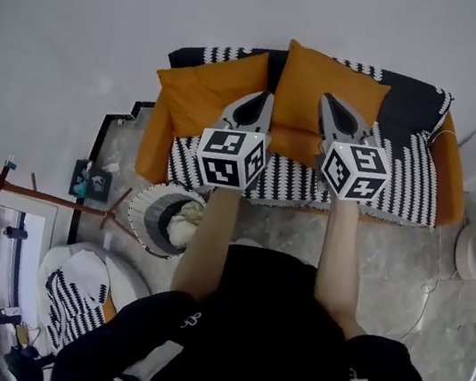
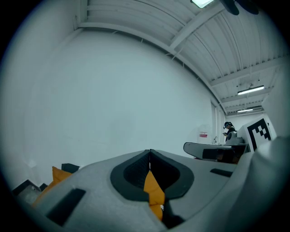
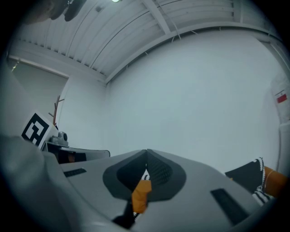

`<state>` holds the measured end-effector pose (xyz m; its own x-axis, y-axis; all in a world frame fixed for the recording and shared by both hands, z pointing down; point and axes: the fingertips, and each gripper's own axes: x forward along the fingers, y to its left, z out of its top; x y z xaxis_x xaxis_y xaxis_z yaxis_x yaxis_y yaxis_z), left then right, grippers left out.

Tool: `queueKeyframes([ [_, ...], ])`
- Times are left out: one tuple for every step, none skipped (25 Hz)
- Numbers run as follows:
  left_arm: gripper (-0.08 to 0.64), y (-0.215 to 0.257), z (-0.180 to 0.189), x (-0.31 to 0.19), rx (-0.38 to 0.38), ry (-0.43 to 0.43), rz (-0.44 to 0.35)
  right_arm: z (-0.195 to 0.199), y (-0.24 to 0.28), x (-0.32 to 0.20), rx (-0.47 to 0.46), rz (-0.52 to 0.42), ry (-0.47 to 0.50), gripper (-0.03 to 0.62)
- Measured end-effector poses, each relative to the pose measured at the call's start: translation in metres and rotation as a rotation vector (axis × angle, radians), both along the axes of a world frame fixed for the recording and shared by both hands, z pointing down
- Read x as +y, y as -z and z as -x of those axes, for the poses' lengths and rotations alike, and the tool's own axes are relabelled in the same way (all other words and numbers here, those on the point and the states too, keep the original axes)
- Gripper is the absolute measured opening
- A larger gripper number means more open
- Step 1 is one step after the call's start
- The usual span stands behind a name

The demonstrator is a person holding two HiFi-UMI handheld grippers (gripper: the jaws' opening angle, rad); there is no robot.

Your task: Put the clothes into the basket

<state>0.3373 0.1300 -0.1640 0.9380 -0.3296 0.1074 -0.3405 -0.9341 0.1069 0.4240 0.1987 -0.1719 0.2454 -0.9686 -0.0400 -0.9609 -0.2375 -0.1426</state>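
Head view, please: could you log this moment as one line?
left gripper: shut, empty | right gripper: shut, empty | both pointed toward sofa | basket: on floor

Sofa [image 1: 453,171] and orange cushions [image 1: 210,90] block ahead, open floor [image 1: 407,259] before it, basket [image 1: 152,220] left
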Motion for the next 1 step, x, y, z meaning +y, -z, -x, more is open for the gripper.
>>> queueKeyframes([
  [0.009,0.0004,-0.0017,-0.0033,0.001,0.001,0.003,0.0001,-0.0005,-0.0045,0.003,0.005,0.008,0.011],
])
